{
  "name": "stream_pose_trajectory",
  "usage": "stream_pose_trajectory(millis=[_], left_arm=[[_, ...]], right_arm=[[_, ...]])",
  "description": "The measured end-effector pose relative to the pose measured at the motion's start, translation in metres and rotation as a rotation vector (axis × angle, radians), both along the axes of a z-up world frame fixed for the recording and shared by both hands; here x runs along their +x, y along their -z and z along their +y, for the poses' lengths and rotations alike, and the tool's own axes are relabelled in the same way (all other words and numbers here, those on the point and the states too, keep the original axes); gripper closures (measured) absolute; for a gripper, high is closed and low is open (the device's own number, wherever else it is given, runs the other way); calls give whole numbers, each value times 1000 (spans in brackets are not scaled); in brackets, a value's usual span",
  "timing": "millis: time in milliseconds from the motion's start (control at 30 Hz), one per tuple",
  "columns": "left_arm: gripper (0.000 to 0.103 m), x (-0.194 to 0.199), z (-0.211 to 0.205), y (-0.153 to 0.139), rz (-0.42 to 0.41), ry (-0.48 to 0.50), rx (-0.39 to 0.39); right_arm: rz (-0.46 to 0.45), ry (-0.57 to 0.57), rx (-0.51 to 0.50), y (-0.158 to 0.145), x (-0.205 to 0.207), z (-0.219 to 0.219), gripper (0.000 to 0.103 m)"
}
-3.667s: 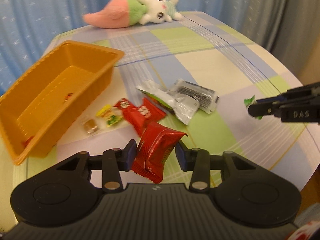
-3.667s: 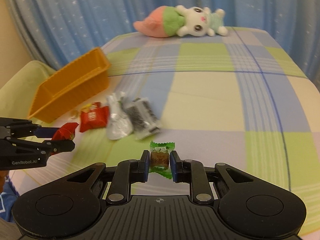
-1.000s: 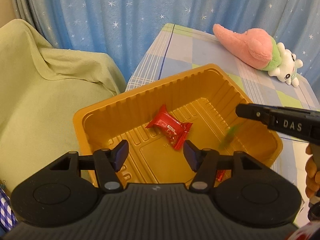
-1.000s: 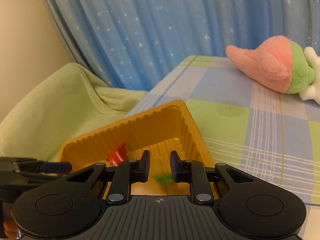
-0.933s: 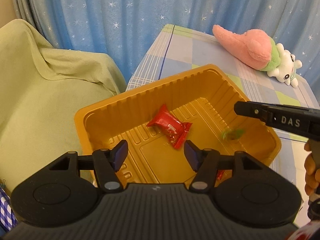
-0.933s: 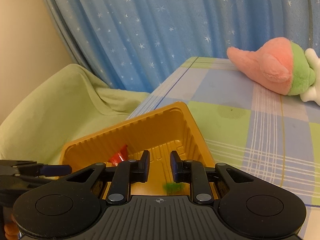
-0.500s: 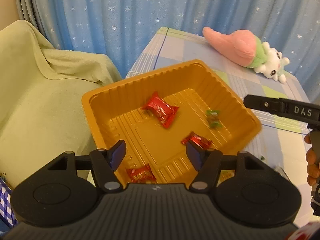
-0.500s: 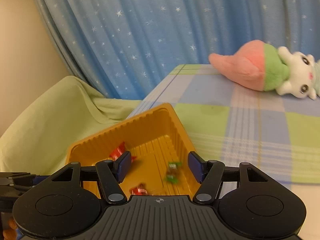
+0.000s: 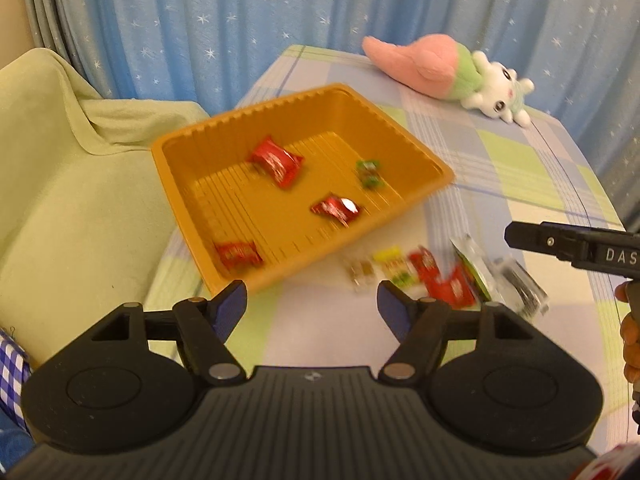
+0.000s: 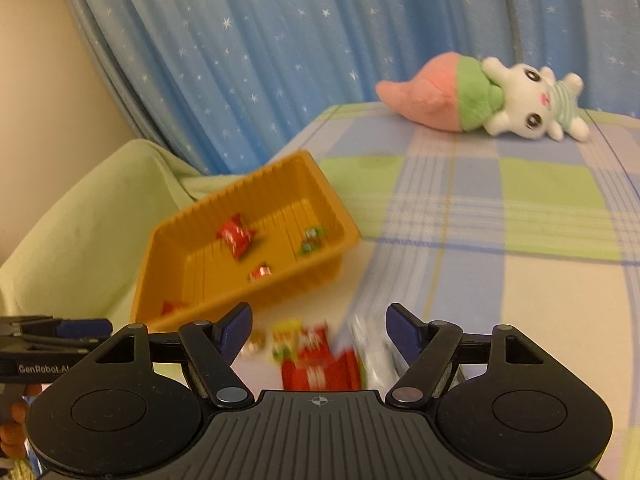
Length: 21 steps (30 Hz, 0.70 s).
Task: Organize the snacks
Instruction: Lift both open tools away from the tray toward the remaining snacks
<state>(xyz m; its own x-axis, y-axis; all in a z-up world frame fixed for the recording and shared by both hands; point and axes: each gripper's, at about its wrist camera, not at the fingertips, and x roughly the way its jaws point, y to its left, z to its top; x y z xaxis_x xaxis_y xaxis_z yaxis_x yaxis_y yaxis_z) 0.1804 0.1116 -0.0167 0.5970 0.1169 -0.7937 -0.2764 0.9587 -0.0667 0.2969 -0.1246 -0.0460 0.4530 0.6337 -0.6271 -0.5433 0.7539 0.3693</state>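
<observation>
a blue curtain [image 9: 248,20] dotted with white stars hangs behind a table under a checked cloth [image 9: 520,168] of green, blue and cream squares. a pale green blanket [image 9: 60,168] lies draped beside the table's left end. at the far edge of the table lies a plush toy [image 9: 452,66], pink and green with a white rabbit face.

an orange tray [image 9: 188,184] sits near the left end of the table. in it are four snacks, apart from each other: a big red packet [image 9: 276,161] toward the far side, a green-wrapped candy [image 9: 369,174] near the right wall, a small red candy [image 9: 336,209] in the middle, and another red packet [image 9: 238,254] against the near wall.

just outside the tray's near right wall, more snacks lie loose on the cloth in a blurred cluster: a small clear-wrapped brownish candy [image 9: 361,274], a yellow and green packet [image 9: 394,268], a red packet [image 9: 438,278] and silver packets [image 9: 504,276], close together or overlapping.

the left tongs [image 9: 312,306] hang over the near edge of the table in front of the tray; their jaws have just been opening, stand wide apart and have nothing between them. the right tongs [image 10: 319,328] hover above the loose cluster; their jaws have just been opening too, spread wide and gripping nothing. in the left wrist view one dark arm of the right tongs reaches in from the right edge, with part of a hand [image 9: 630,344] behind it.
</observation>
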Motion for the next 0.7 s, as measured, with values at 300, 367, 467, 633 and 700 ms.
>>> stream_pose_trajectory(millis=[300,367,467,633,700], left_arm=[[33,-33,-31,14,21,-9,-8],[33,-39,-36,17,29,-15,-5],[33,-46,-42,22,38,-23,4],[33,-54,-48,28,46,-29,22],[33,-58,-50,30,42,-30,30]], right_arm=[[29,-3,-37,14,-37,-41,29],[32,-4,-49,17,-43,-48,29],[38,-4,-58,21,-51,-57,29],[49,-8,-79,27,-58,-66,29],[53,-14,-83,29,-60,-68,29]])
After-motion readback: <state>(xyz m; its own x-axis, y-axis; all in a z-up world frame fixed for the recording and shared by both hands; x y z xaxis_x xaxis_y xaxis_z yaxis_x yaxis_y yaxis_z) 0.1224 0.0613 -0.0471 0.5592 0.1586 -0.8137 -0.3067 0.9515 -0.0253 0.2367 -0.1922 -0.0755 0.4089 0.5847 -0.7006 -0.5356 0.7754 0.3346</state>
